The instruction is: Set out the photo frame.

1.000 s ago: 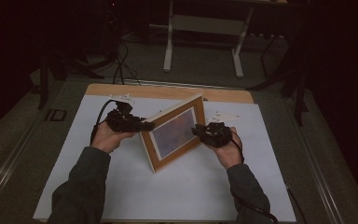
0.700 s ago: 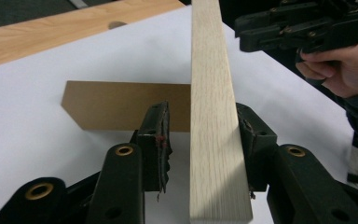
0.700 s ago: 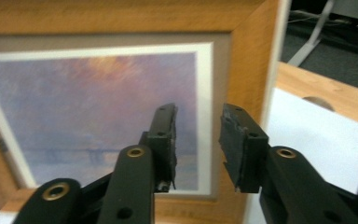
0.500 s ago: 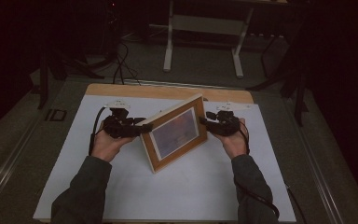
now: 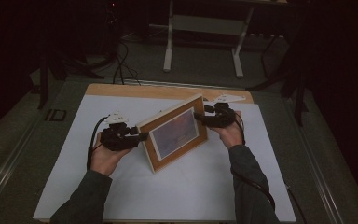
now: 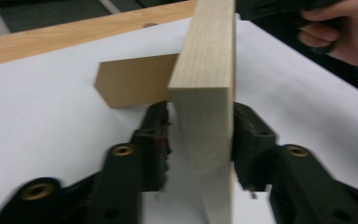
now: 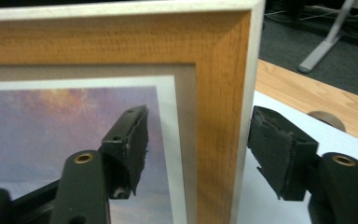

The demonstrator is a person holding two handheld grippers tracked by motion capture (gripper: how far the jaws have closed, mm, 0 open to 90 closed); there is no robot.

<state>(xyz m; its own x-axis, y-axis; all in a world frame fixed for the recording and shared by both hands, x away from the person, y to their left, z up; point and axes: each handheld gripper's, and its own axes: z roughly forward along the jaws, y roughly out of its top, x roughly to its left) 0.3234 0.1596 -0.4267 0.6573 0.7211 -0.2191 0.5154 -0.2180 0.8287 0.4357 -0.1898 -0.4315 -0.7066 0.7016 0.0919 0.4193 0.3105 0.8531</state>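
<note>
Frame (image 5: pixel 175 133) stands upright on its lower edge near the middle of the white worktop (image 5: pixel 200 191), picture side toward the person, its prop (image 6: pixel 133 85) sticking out behind. The left gripper (image 5: pixel 142 136) sits at the frame's nine o'clock edge, the right gripper (image 5: pixel 198 116) at its three o'clock edge.

In the left gripper view the fingers (image 6: pixel 156 140) straddle the frame's edge; one rests against the wood while the other stands a little off, so they bracket it rather than pinch it. They have just been closing a little, with the frame between them. In the right gripper view the fingers (image 7: pixel 133 149) are spread wide, one in front of the glass and one behind the back, neither touching. They have just been opening, with the frame's edge between them.

My reading is that the frame has been set standing and the step in hand is letting go. The next move calls for drawing the right gripper straight out toward three o'clock without brushing the wood, then spreading the left fingers fully and backing off toward nine o'clock, watching that the prop carries the frame alone.

Against the frame a second ago, the frame has shifted only slightly. The right gripper then sat lower on the three o'clock edge; it is now higher and farther away, near the top corner. The left hand has slid toward seven o'clock.
</note>
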